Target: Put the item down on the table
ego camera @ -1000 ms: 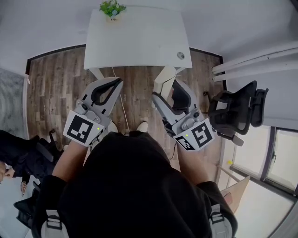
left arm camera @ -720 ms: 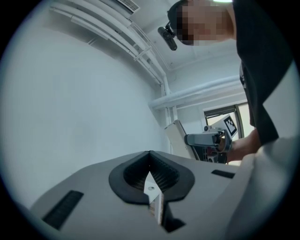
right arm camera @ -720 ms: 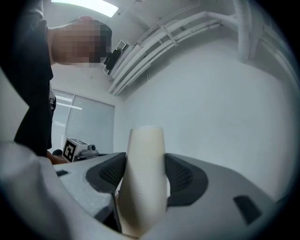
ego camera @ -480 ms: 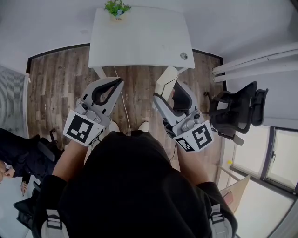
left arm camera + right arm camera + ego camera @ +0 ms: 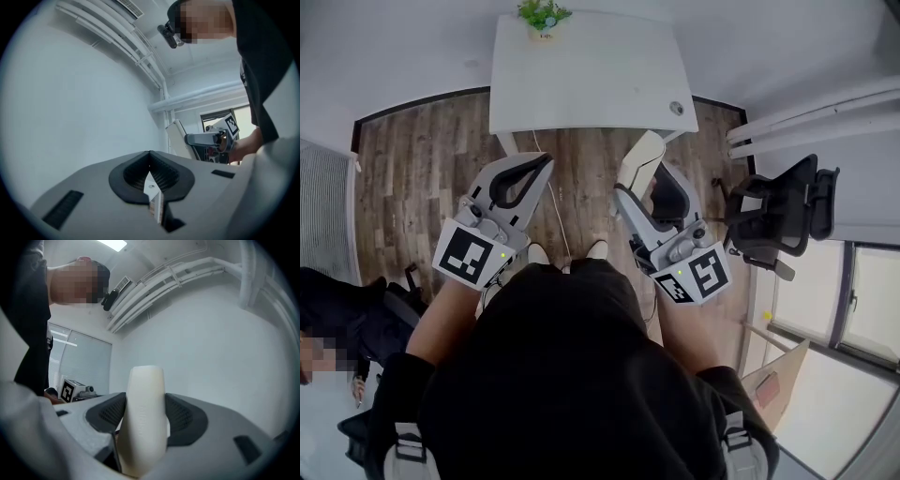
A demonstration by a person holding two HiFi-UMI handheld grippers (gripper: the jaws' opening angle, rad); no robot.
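Observation:
A cream-white, rounded oblong item (image 5: 640, 157) sticks out of my right gripper (image 5: 643, 182), which is shut on it; in the right gripper view the item (image 5: 144, 413) stands upright between the dark pads. My left gripper (image 5: 546, 160) is shut with nothing in it, and its jaws meet at the tip (image 5: 150, 153). Both grippers hang over the wooden floor, short of the white table (image 5: 581, 75). From the left gripper view I see the right gripper (image 5: 209, 139) and the item (image 5: 176, 137) beside it.
A small green plant (image 5: 544, 15) stands at the table's far edge, and a round grommet (image 5: 676, 108) is near its right corner. A black office chair (image 5: 778, 220) is at the right. A seated person (image 5: 342, 323) is at the left. A thin cable (image 5: 551, 202) runs across the floor.
The table has drifted slightly right and nearer in the head view, and both grippers sit a little further forward. The right gripper's hold on the item is unchanged.

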